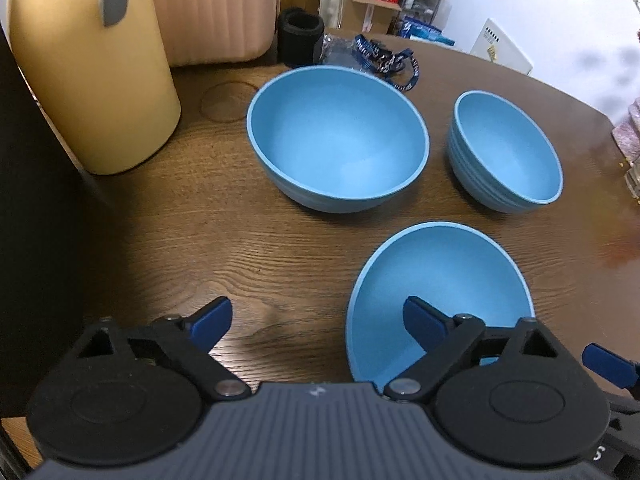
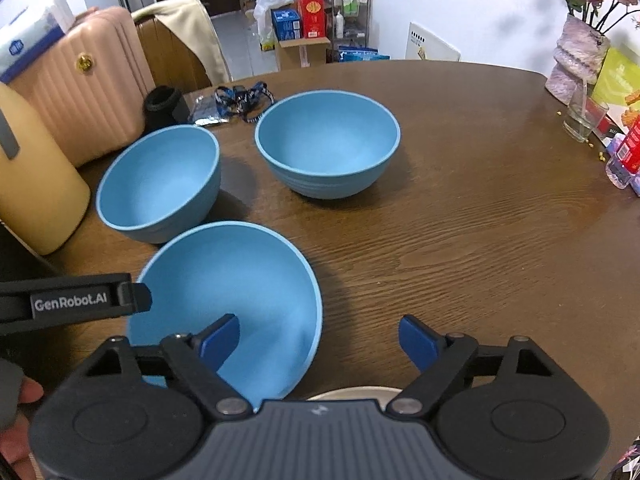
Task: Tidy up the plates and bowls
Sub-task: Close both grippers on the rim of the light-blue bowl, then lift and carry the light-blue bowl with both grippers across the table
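Both the left gripper and right gripper stand wide, grasping nothing, over the nearest of 3 blue bowls, probably light, stiff and smooth, best pinched at the rim

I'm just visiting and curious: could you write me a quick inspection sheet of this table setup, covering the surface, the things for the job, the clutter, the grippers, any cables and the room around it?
Surface: brown wooden table, rounded far edge.
Job's things: three blue bowls, all empty: near bowl tilted; large bowl and small bowl upright, apart. A pale plate edge shows under the right gripper.
Clutter: yellow jug, pink case, black cup, blue strap, vase of flowers, drinking glass.
Grippers: left gripper open, one finger over the near bowl; right gripper open, one finger inside it. Neither grips.
Cables: nothing seen.
Surroundings: shelf with boxes, white wall.
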Motion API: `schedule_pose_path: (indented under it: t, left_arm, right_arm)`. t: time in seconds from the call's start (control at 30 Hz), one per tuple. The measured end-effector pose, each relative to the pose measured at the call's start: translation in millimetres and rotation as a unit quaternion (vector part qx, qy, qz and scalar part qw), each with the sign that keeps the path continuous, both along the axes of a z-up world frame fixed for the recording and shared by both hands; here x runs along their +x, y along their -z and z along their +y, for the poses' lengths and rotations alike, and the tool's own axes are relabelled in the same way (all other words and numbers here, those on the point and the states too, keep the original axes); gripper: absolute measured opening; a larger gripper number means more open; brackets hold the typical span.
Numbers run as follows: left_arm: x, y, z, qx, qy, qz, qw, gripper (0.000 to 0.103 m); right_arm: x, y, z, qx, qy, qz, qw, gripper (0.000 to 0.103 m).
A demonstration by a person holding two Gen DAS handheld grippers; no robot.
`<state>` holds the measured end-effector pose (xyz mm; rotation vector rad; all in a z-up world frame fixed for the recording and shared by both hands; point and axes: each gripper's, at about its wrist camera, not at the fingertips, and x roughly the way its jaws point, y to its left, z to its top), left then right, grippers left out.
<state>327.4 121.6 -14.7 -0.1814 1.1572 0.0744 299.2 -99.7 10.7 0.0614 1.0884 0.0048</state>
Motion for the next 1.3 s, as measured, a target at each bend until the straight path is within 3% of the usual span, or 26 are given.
schedule_pose_path:
  t: [0.23, 0.5, 0.63, 0.77, 0.9, 1.03, 1.3]
  left_arm:
    - [9, 16, -9, -0.007, -0.001, 0.023, 0.9997, 0.077]
    - [16, 26, -17, -0.013, -0.003, 0.038, 0.9992, 0.055]
    - [19, 32, -18, -0.027, -0.007, 0.047, 0.9985, 0.044]
    - [21, 36, -17, -0.035, -0.010, 0.054, 0.9979, 0.026]
    - [22, 40, -14, -0.048, -0.014, 0.057, 0.9971, 0.015]
    - [24, 43, -10, -0.049, -0.020, 0.058, 0.9969, 0.011]
    - [23, 44, -13, -0.040, -0.015, 0.055, 0.9976, 0.010]
  right_arm:
    - [10, 19, -2, 0.003, -0.005, 0.021, 1.000, 0.076]
    - [19, 33, 1, 0.010, -0.014, 0.038, 0.999, 0.057]
    - [23, 39, 2, 0.016, -0.017, 0.046, 0.999, 0.045]
    - [26, 46, 1, 0.028, -0.018, 0.057, 0.998, 0.027]
    - [27, 51, 0, 0.043, -0.016, 0.065, 0.997, 0.017]
    - [28, 56, -5, 0.056, -0.003, 0.066, 0.996, 0.009]
    - [26, 56, -8, 0.067, 0.004, 0.060, 0.996, 0.008]
